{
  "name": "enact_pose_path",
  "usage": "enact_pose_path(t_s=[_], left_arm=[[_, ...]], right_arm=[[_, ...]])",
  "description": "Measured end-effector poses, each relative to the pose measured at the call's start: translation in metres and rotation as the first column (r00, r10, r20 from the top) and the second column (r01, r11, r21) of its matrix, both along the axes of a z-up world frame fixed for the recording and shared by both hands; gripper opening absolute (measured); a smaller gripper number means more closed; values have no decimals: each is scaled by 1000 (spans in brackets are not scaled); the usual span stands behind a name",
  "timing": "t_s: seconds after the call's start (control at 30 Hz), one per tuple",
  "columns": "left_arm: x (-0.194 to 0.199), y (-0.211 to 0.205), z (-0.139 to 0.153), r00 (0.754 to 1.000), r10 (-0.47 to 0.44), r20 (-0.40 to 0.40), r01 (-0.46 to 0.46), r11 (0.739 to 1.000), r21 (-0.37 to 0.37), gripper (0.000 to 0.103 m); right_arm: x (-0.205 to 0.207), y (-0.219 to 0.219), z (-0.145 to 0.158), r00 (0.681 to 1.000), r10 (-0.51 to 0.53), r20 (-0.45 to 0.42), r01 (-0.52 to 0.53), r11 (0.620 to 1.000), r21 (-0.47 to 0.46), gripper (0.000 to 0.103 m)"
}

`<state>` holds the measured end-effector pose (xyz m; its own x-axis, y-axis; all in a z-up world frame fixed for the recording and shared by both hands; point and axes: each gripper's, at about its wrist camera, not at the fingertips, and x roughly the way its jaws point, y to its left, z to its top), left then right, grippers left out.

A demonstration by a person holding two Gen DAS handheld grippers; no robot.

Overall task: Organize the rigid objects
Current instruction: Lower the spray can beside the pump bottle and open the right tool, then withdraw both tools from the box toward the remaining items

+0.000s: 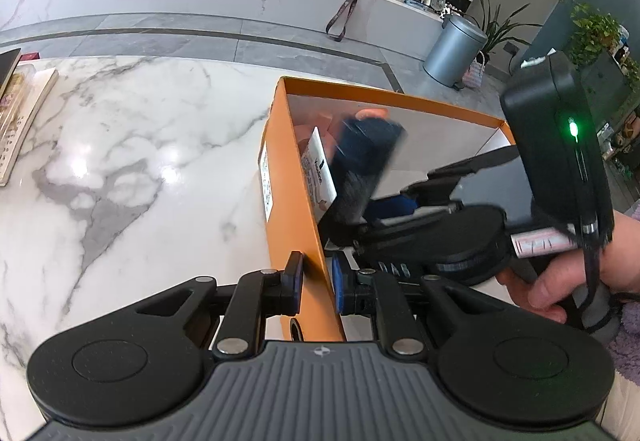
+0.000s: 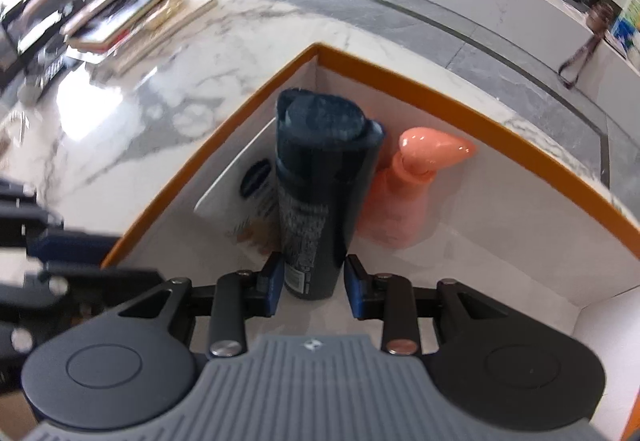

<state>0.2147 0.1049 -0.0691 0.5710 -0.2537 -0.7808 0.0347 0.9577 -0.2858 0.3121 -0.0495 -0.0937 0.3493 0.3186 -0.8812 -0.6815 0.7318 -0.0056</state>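
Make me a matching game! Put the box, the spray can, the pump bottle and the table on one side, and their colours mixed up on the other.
Things:
1. box
2. spray can
3. pump bottle
4. table

Colours:
A. white marble with grey veins
B. peach pink
C. orange outside, white inside
D. dark navy

Pairs: 1-C, 2-D, 3-B, 4-A

**Orange box on white marble**

The box [image 2: 460,103] is showing orange outside and white inside. The can [image 2: 316,193], at 12 o'clock from the blue pads [image 2: 360,289], is looking dark navy with fine pale print. A glossy peach bottle [image 2: 404,193] is sitting at its 3 o'clock. The table [image 1: 140,145] is showing white marble with grey veins.
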Motion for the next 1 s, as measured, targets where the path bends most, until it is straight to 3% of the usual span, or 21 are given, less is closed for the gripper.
enact_pose_path(t_s=[0.1,0.17,0.2,0.23,0.77,1.0], left_arm=[[0,0,0,1000,0,0,0,1000,4,16],[0,1,0,1000,1,-1,-1,1000,4,16],[0,1,0,1000,2,-1,-2,1000,2,16],[0,1,0,1000,3,-1,-3,1000,-2,16],[-1,4,0,1000,11,-1,-11,1000,-20,16],[-2,3,1,999,33,-10,-33,999,-29,17]], right_arm=[[0,1,-4,999,30,-31,-31,999,-29,32],[2,0,-8,999,18,-45,-20,999,-36,25],[5,0,-11,998,5,-61,-8,999,-42,7],[7,0,-12,997,-2,-79,-1,999,-38,2],[30,11,-30,988,-44,-146,36,998,-53,8],[23,4,-18,989,-40,-146,33,998,-45,10]])
